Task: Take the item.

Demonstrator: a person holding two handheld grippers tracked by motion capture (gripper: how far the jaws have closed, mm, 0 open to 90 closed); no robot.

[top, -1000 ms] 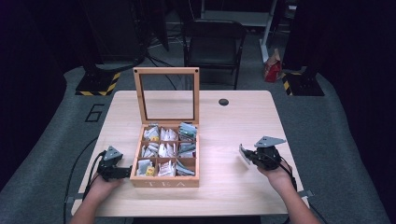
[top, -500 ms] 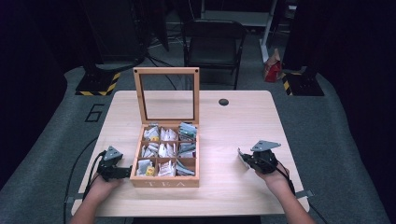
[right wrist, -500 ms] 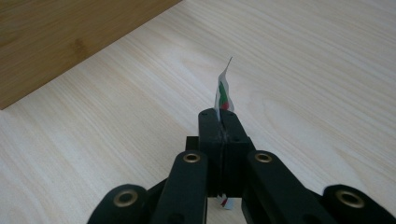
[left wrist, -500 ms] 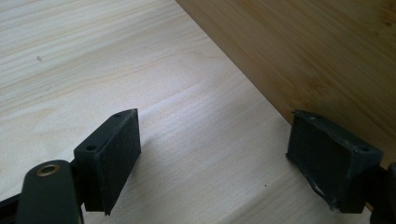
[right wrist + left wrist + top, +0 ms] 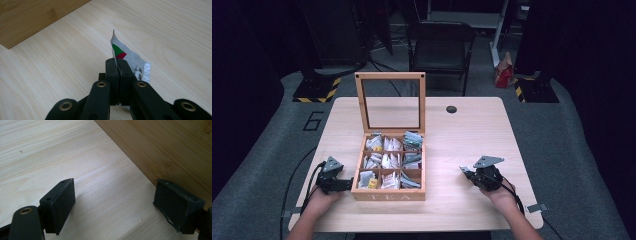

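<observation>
While the right hand-held gripper (image 5: 117, 65) clamps a tea sachet (image 5: 130, 60), the tea box (image 5: 388, 195) flanks the left's spread jaws.

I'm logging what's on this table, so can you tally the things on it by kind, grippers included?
Black two-jaw grippers: 2 (left gripper, right gripper)
Open wooden tea box with glass-paned lid: 1
White foil tea sachet with green and red mark, clamped in the right gripper: 1
Compartments in the box: 9, holding sachets too small to count
Total: 4 things, loose sachets aside
</observation>
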